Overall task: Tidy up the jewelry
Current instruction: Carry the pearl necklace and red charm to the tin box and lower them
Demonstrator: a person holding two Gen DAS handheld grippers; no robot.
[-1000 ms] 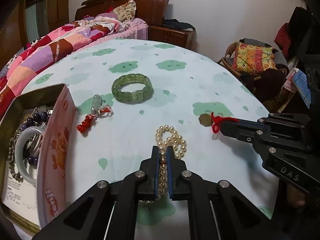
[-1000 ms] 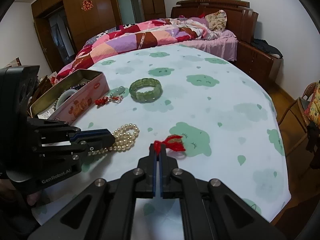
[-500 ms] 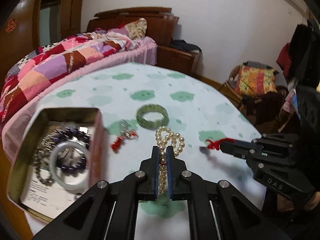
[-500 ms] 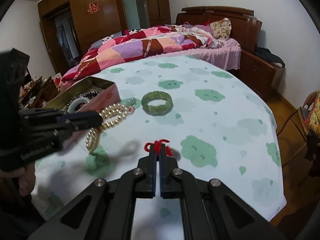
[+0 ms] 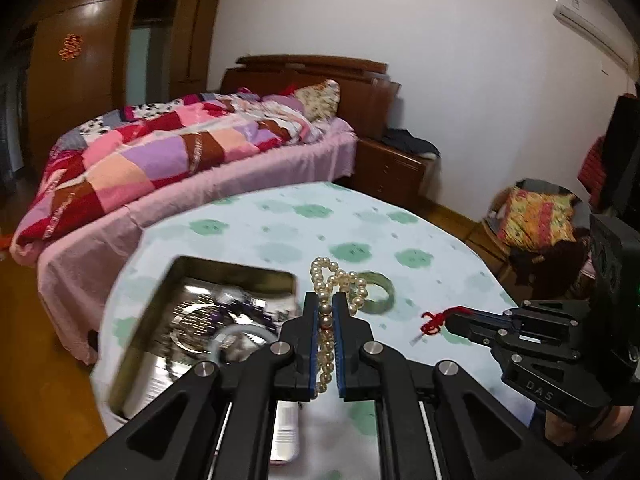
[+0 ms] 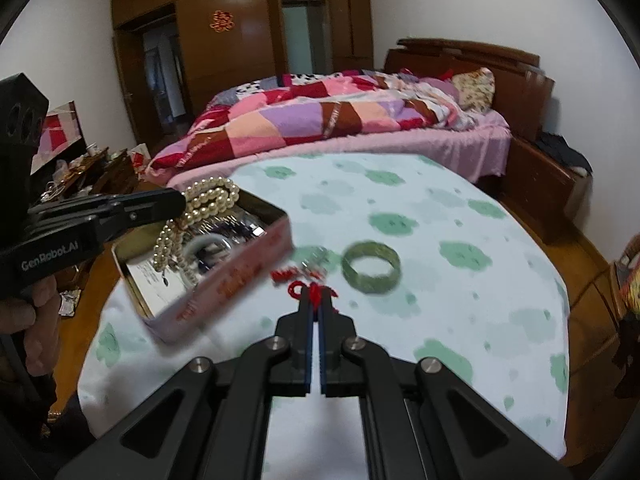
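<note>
L gripper is clenched on the pearl necklace; beads run down between its blue-padded fingers, w/ the looped end sticking out past the tips at frame centre. In the right wrist view the same gripper comes in from the left edge, and the pearl strand hangs from it over the open tin box, its lower end down among the box contents. Whether it touches them, can't tell.

R gripper is clenched on the red cord charm, red knot bunched right at the fingertips, lower centre of frame. In the left wrist view that gripper reaches in from the right edge w/ the red cord dangling off its tip above the surface, a small pale piece hanging below it, blurred.

Tin box sits lower left in the left wrist view, holding a pale bangle, dark purple beads and metal bits on printed paper; detail is smeared by blur.

Green bangle lies flat on the surface, centre of the right wrist frame, just right of the box and apart from it. Another red-tassel piece lies between box and bangle, too blurred to make out. Green bangle also shows just right of the pearls in the left wrist view.

Surface has a pale cloth w/ green cloud print. Bed w/ patchwork quilt behind it.
</note>
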